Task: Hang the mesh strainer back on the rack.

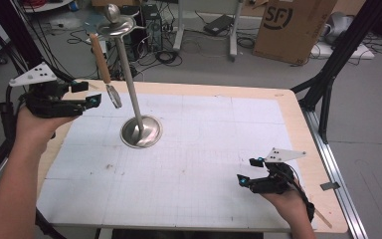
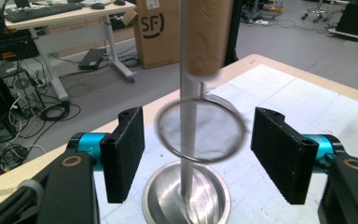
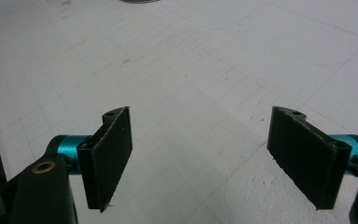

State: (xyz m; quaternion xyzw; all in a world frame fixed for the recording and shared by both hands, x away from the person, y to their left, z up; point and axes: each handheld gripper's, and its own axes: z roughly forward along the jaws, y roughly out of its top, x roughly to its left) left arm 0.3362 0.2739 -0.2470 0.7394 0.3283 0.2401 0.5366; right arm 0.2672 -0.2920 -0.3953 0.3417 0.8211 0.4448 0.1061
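A metal stand (image 1: 140, 131) with a round base, a thin pole and a top dish with a ball stands on the white mat. From its top hangs a small strainer with a wooden handle (image 1: 100, 59) and a wire mesh ring (image 1: 113, 96). My left gripper (image 1: 90, 94) is open at the far left, level with the ring. In the left gripper view the mesh ring (image 2: 199, 130) hangs between the open jaws, a little beyond them, with the stand's pole (image 2: 188, 140) behind. My right gripper (image 1: 248, 172) stands open low over the mat at the near right, with nothing between its jaws (image 3: 200, 158).
The white gridded mat (image 1: 194, 149) covers a wooden table (image 1: 298, 119). Beyond the table, a cardboard box (image 1: 291, 27), cables and desk legs are on the floor. A black tripod leg (image 1: 328, 74) stands at the right edge.
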